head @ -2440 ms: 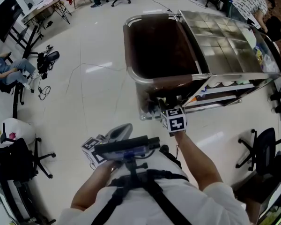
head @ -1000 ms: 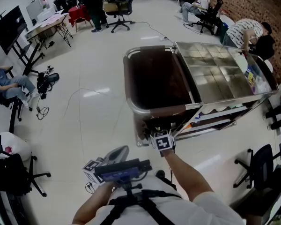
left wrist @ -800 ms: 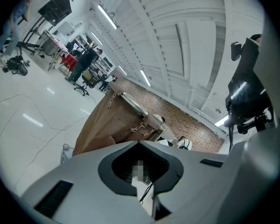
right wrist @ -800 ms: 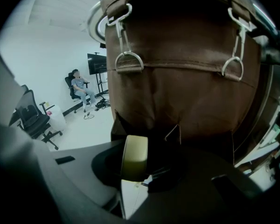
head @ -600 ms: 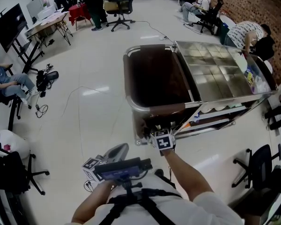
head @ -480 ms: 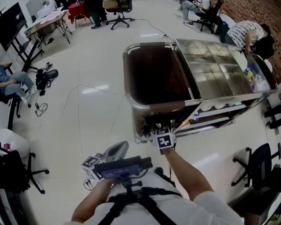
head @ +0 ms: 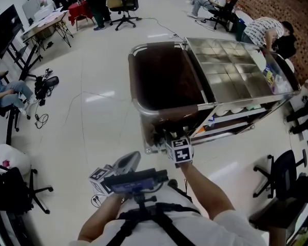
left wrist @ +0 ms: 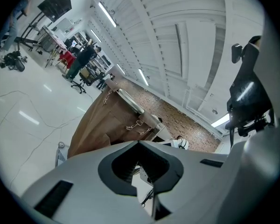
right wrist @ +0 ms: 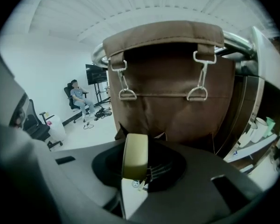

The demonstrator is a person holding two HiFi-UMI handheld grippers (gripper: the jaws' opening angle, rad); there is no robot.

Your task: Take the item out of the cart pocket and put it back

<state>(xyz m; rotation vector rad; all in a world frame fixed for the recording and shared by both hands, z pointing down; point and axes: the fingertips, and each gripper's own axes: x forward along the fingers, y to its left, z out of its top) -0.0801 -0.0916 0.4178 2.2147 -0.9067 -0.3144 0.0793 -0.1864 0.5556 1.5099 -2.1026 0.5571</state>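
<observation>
Holding a pale yellow round thing in the right gripper, pinched tight on both flat sides, with the jaws just done closing in on it. Standing up on its edge there, thin side toward the camera, long way up and down. Out of the pocket by the look of it, and hanging right in front of the brown bag on the near end of the cart. Just behind and a little below the yellow thing, what looks like the dark open lip of that pocket. So probably time to put it back: straight ahead and down, kept upright so as to slip in edge first. Could catch on the lip if tipped sideways. Much nearer to the bag than the left gripper, tucked close by the body and well away from the cart. Shut with nothing in it, that one, and pointing flat across the room. No need for it here, most likely.
</observation>
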